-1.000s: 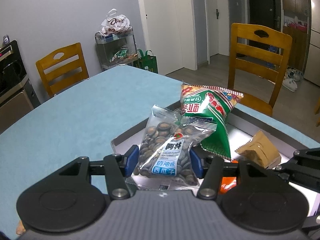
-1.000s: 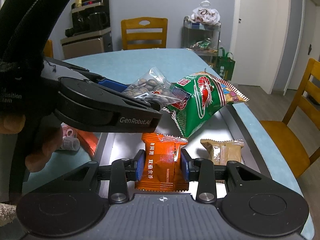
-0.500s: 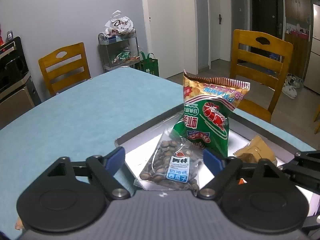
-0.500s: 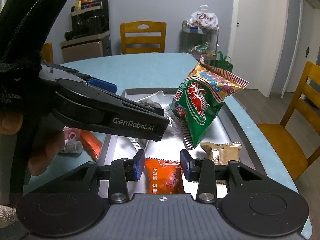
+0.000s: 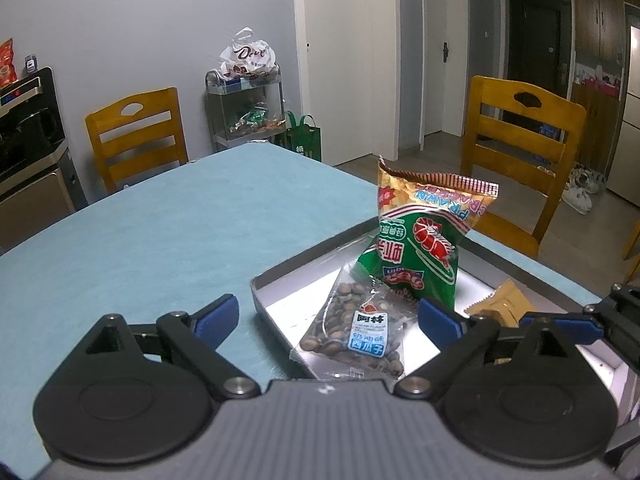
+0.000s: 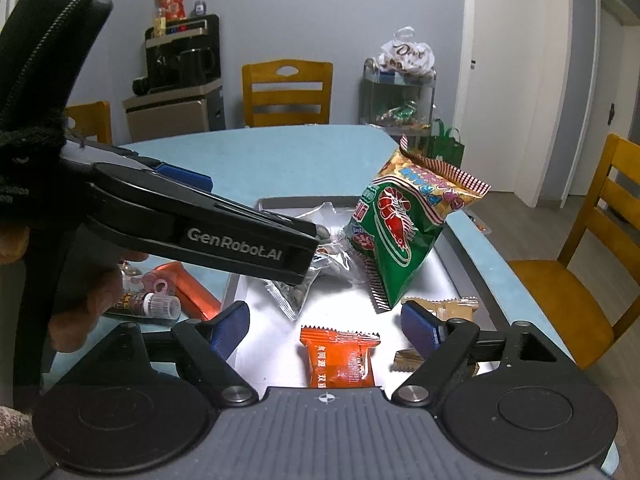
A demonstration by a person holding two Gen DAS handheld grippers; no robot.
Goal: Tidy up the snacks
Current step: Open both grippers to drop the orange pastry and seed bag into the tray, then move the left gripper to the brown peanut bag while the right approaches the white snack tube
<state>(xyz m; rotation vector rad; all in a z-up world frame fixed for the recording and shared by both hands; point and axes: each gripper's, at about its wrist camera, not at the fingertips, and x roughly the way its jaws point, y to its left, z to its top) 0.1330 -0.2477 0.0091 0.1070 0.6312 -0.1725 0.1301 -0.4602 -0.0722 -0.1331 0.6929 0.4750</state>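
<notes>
A grey tray (image 5: 280,292) on the teal table holds a clear bag of watermelon seeds (image 5: 356,328), a green prawn-cracker bag (image 5: 420,240) standing against it, a tan packet (image 5: 504,304) and an orange packet (image 6: 340,356). My left gripper (image 5: 328,320) is open and empty, just in front of the seed bag. My right gripper (image 6: 326,326) is open and empty, with the orange packet lying on the tray between its fingers. In the right wrist view the left gripper's body (image 6: 200,228) crosses over the seed bag (image 6: 296,276), and the green bag (image 6: 400,232) and tray (image 6: 464,256) show.
Loose snacks (image 6: 160,296) lie on the table left of the tray. Wooden chairs (image 5: 520,148) stand around the table. A cart with bags (image 5: 248,100) is by the far wall. A coffee machine (image 6: 180,60) sits on a cabinet.
Both grippers opened and let go: the seed bag and the orange packet now lie on the tray. Both grippers pulled back a little. The green bag now stands more upright.
</notes>
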